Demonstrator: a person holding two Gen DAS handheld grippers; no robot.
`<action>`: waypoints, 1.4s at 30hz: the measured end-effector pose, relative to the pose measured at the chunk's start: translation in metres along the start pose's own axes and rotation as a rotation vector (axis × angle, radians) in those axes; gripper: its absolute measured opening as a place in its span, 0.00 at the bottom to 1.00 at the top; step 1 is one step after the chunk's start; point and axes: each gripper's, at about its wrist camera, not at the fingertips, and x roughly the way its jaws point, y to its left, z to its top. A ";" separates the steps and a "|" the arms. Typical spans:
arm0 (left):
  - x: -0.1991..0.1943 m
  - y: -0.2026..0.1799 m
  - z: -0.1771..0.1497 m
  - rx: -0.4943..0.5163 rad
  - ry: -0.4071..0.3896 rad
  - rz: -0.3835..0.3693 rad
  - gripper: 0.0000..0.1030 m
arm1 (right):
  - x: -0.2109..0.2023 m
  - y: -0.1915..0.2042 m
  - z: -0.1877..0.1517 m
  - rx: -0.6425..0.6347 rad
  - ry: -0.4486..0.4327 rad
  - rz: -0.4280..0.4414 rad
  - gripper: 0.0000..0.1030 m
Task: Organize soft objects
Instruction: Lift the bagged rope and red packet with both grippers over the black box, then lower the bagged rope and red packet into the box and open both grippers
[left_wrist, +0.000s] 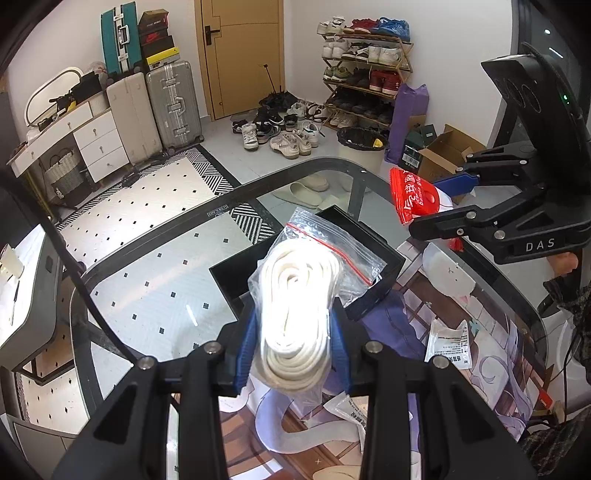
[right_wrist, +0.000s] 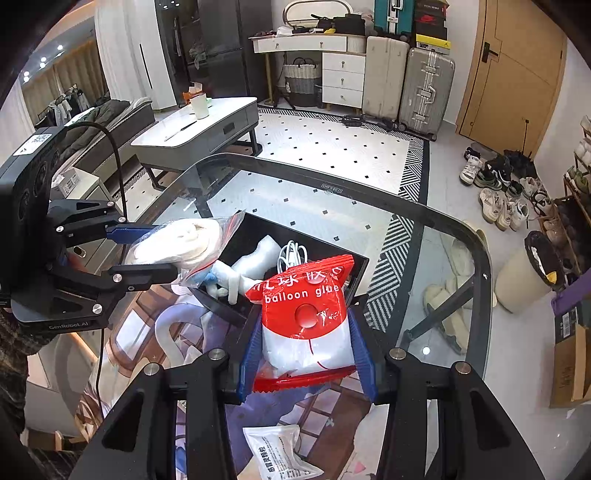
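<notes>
My left gripper (left_wrist: 293, 343) is shut on a clear zip bag of coiled white rope (left_wrist: 295, 314), lifted above the glass table (left_wrist: 155, 295). From the right wrist view the same rope bag (right_wrist: 177, 243) hangs in the left gripper (right_wrist: 147, 251) over the near left corner of the black box (right_wrist: 255, 229). My right gripper (right_wrist: 306, 350) is shut on a red and white balloon glue packet (right_wrist: 306, 317), held above the box's near side. That packet (left_wrist: 417, 199) also shows at upper right in the left wrist view. White soft items and a cable (right_wrist: 291, 254) lie inside the box.
A printed cloth mat (left_wrist: 480, 332) covers the near part of the table, with white sachets (right_wrist: 280, 454) and a white plush piece (left_wrist: 447, 269) on it. Beyond the table's curved edge are a patterned rug, suitcases, shoes, a bin (right_wrist: 528, 273) and a low white table (right_wrist: 195, 129).
</notes>
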 end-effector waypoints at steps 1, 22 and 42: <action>0.001 0.001 0.001 -0.002 0.000 -0.001 0.34 | 0.001 -0.002 0.002 0.003 -0.002 0.003 0.44; 0.022 0.016 0.020 -0.019 0.029 0.013 0.34 | 0.022 -0.017 0.030 0.037 -0.006 0.021 0.44; 0.068 0.030 0.026 -0.061 0.076 -0.017 0.34 | 0.081 -0.029 0.044 0.079 0.065 0.067 0.44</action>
